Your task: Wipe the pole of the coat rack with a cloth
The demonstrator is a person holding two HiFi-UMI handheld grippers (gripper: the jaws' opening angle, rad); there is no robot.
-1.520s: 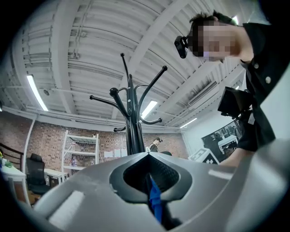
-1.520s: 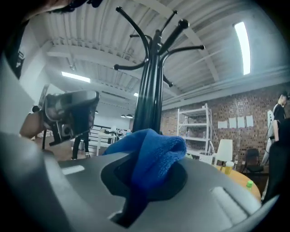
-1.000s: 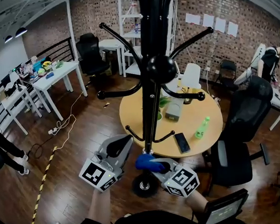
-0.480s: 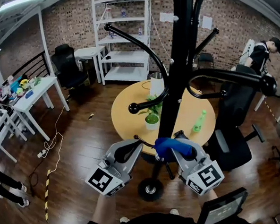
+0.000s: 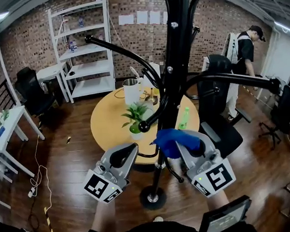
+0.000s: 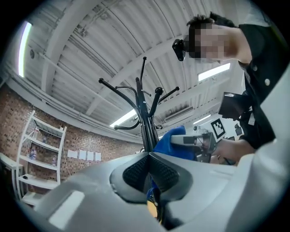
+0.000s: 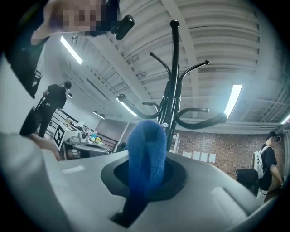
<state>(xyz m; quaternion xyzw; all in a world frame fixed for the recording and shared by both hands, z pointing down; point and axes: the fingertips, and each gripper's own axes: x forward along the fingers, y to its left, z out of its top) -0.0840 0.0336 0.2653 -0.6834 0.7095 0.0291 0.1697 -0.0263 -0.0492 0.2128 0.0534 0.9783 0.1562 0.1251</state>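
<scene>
The black coat rack pole (image 5: pixel 169 94) rises from its round base (image 5: pixel 152 198) through the middle of the head view. My right gripper (image 5: pixel 184 145) is shut on a blue cloth (image 5: pixel 173 140), which sits against the right side of the pole at low-hook height. In the right gripper view the blue cloth (image 7: pixel 146 152) bulges out between the jaws, with the pole (image 7: pixel 172 86) behind it. My left gripper (image 5: pixel 121 155) hangs just left of the pole, shut and holding nothing. The left gripper view shows the left gripper's (image 6: pixel 148 173) pads meeting, and the pole (image 6: pixel 146 124) and cloth (image 6: pixel 172 141) beyond.
A round wooden table (image 5: pixel 108 129) behind the rack carries a potted plant (image 5: pixel 135 119), a green bottle (image 5: pixel 184 118) and a white jug (image 5: pixel 130 91). A black office chair (image 5: pixel 222 111) stands at the right. A person (image 5: pixel 243 50) stands at back right. White shelves (image 5: pixel 82 53) are at back left.
The right gripper and blue cloth have moved up along the pole from near the base. The left gripper rose alongside. The head view has swung round the rack and tilted up.
</scene>
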